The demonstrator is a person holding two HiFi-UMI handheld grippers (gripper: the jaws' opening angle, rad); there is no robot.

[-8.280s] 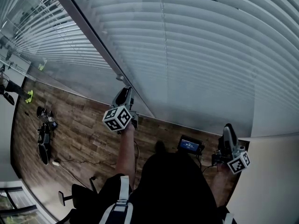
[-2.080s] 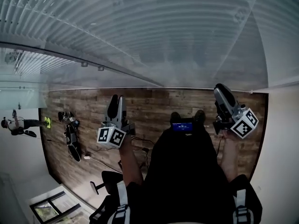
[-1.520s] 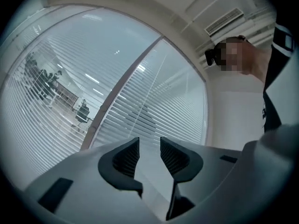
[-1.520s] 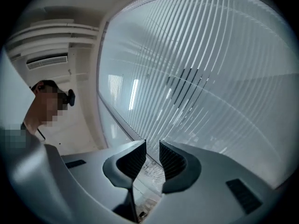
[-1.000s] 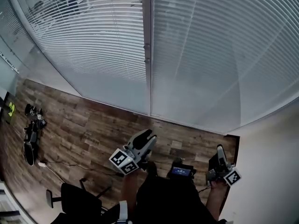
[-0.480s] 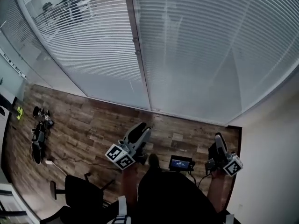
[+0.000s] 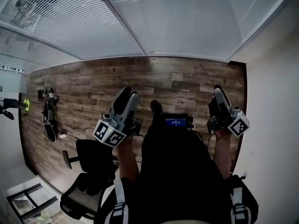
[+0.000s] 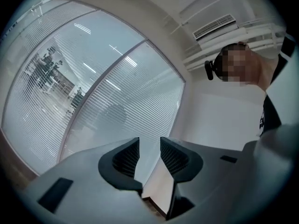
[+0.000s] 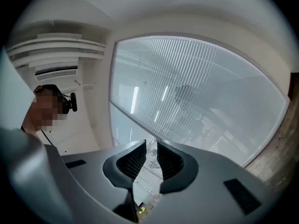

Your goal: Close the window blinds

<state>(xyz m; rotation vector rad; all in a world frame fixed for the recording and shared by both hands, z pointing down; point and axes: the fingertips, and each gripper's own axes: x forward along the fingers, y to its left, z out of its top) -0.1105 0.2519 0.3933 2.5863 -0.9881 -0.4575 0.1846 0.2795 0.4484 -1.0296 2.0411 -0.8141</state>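
Beyond the floor [image 7: 93,78], blinds [image 7: 177,17] hang with slats [image 9: 196,78] running level — left claw [image 7: 126,97] and right claw [image 7: 218,93] both apart, empty.

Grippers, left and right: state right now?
Left gripper: open, jaws apart, nothing between them.
Right gripper: open, narrower gap, nothing held.

Wide-angle view along the right gripper [image 9: 150,148]. Its two dark ribbed jaws stand a little apart, with nothing between them (only the far glass shows through the gap). Beyond them, the window blinds [image 9: 201,83] cover a broad glass wall, their thin pale slats running side by side across it. A strip of wooden floor [image 9: 286,146] shows at the right edge. At the left, a person [image 9: 32,122] wears a dark head-mounted camera [image 9: 71,102]. A slatted air vent [image 9: 56,72] sits above them.
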